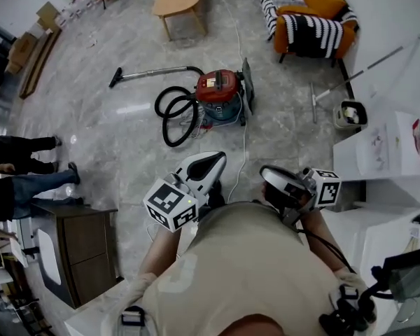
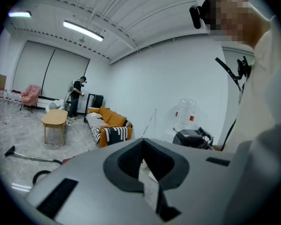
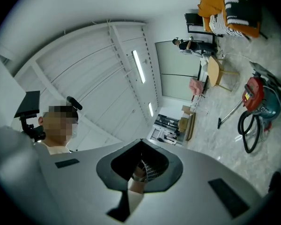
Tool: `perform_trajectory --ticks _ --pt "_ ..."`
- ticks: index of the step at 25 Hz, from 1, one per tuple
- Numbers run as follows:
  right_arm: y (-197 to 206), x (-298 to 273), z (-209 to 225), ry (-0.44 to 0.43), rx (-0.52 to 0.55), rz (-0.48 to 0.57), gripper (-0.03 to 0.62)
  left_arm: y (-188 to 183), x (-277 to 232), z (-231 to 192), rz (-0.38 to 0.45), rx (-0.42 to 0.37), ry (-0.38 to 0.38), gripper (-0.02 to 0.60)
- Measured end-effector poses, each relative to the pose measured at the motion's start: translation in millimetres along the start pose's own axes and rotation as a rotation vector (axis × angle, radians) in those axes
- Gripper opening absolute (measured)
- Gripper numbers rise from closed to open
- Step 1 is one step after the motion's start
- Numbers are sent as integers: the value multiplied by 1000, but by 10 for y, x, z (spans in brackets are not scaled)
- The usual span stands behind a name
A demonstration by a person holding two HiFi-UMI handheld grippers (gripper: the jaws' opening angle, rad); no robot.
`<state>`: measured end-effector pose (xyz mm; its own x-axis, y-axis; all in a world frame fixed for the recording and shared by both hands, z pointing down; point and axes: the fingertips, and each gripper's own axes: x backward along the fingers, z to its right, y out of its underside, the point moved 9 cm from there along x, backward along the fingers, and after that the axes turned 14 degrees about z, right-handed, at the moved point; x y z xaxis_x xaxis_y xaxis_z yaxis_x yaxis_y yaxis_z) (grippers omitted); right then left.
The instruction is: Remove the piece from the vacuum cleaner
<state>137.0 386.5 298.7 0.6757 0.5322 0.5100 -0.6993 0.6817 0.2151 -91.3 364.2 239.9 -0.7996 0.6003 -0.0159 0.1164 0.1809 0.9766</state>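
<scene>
on the grey floor [image 1: 112,131] ahead of the person sits the vacuum cleaner [image 1: 220,95], a red and teal canister, upright. its black hose [image 1: 173,114] loops just beside it on the left and the wand [image 1: 154,72] lies flat on the floor, running off to the nozzle. an orange striped sofa [image 1: 308,12] is well apart, behind it.

both tools are held up near the chest, well apart from the machine. left gripper [image 2: 143,165]: jaws drawn together to a thin slit, nothing between them. right gripper [image 3: 139,170]: same, jaws closed to a slit, empty. 0 contact with anything, task looks not yet started.

can't tell which piece is meant; hose or wand seem the likely 2.

handling guess: the canister looks heavy and may roll or slide on the smooth floor, so 1 gripper should brace the body. the hose is soft and ribbed, it will flex and slip if pinched mid-length, better to take the stiff cuff where it enters the red top. the wand looks rigid and light, easy to pinch across. joints probably need a twist or firm pull.
</scene>
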Motion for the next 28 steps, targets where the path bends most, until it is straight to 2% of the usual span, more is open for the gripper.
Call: perform_trajectory --ticks 9,14,20,24,28 --pt "291 -1097 420 77 58 -45 2 -197 404 -1197 29 88 38 -3" --pt "461 -1615 601 103 101 -36 2 -332 578 -1788 42 94 80 -3" --pt "566 -1964 718 119 137 10 2 -415 693 -2199 59 96 141 -3" --pt "612 -2127 784 136 147 16 2 -429 774 -2382 66 104 145 -3" --pt "676 -2309 873 140 132 -27 3 -398 897 -2517 73 126 123 -3"
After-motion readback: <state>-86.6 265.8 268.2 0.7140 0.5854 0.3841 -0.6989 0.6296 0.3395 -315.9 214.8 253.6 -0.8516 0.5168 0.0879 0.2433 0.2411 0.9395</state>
